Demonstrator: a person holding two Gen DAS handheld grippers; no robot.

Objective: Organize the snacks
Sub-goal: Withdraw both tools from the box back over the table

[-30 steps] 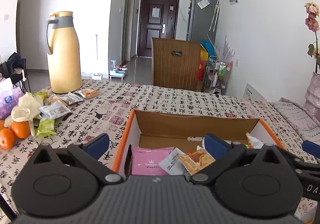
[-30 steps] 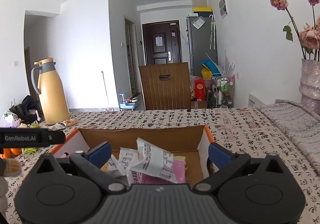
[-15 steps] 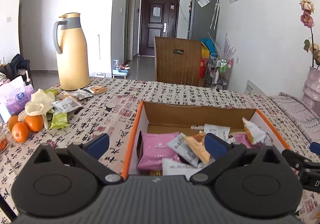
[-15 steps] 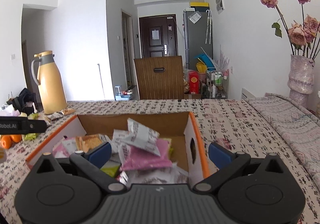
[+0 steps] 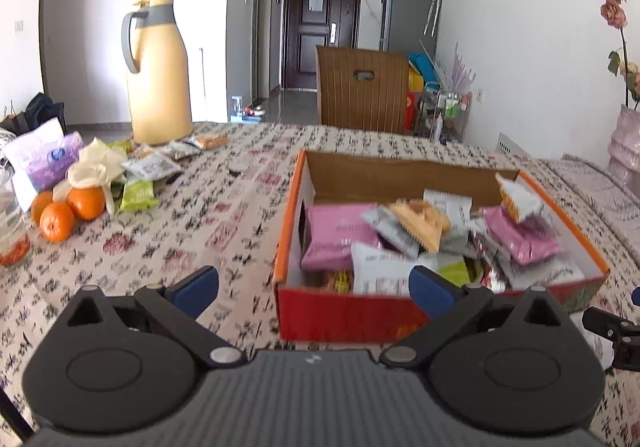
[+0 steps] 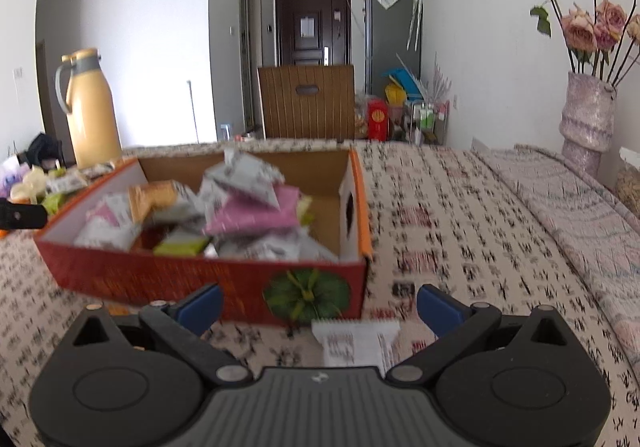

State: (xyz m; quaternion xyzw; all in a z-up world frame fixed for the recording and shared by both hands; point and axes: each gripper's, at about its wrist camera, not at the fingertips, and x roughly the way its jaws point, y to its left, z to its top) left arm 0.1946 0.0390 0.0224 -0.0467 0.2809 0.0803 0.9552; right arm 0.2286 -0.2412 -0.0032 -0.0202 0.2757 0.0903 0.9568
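Observation:
An open red and orange cardboard box point(image 5: 344, 313) sits on the patterned tablecloth, filled with several snack packets point(image 5: 340, 237). It also shows in the right wrist view point(image 6: 168, 279). My left gripper point(image 5: 314, 285) is open and empty, just in front of the box's left near corner. My right gripper point(image 6: 320, 305) is open and empty, in front of the box's right near corner. A white snack packet point(image 6: 354, 343) lies on the cloth between the right gripper's fingers, below them. More loose packets point(image 5: 150, 167) lie at the far left by the jug.
A tall yellow thermos jug point(image 5: 158, 73) stands at the far left. Oranges point(image 5: 66, 209), a tissue pack point(image 5: 42, 161) and a glass jar point(image 5: 12, 227) sit near the left edge. A vase with dried roses point(image 6: 586, 119) stands at the far right. A wooden chair point(image 5: 362, 85) is behind the table.
Both grippers have pulled back and risen from over the box. The box's near wall and a white packet in front of it now show.

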